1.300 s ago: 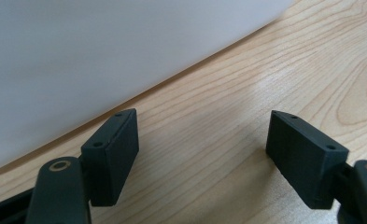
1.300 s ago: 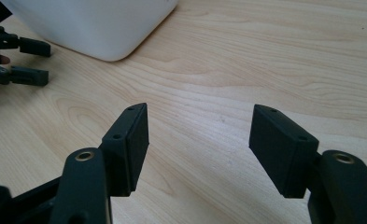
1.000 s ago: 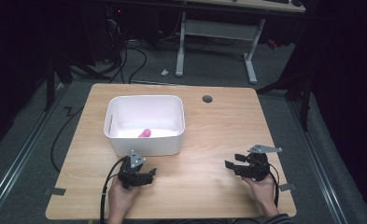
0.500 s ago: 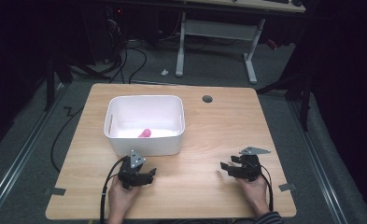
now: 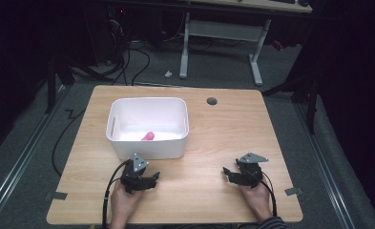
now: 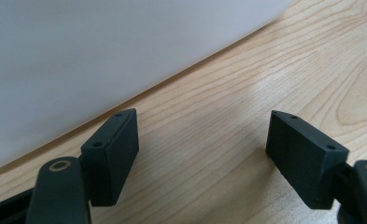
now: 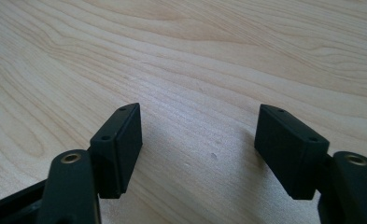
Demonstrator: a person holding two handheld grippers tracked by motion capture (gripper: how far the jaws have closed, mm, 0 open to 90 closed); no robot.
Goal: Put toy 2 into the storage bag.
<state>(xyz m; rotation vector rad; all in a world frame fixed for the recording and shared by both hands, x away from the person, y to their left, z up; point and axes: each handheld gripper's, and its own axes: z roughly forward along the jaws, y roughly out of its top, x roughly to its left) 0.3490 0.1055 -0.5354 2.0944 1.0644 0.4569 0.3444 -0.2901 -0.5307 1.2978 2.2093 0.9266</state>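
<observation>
Both your left gripper (image 5: 152, 177) and right gripper (image 5: 226, 172) sit wide apart and empty on the table (image 5: 213, 129), so to get the pink thing (image 5: 148, 136), go up over the white bin's (image 5: 149, 150) wall.

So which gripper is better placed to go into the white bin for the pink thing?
Left, probably. The left gripper sits open right in front of the white bin, whose wall looms just past its fingers. The pink object lies inside. The right gripper, also open, is off to the bin's right over bare table.
</observation>
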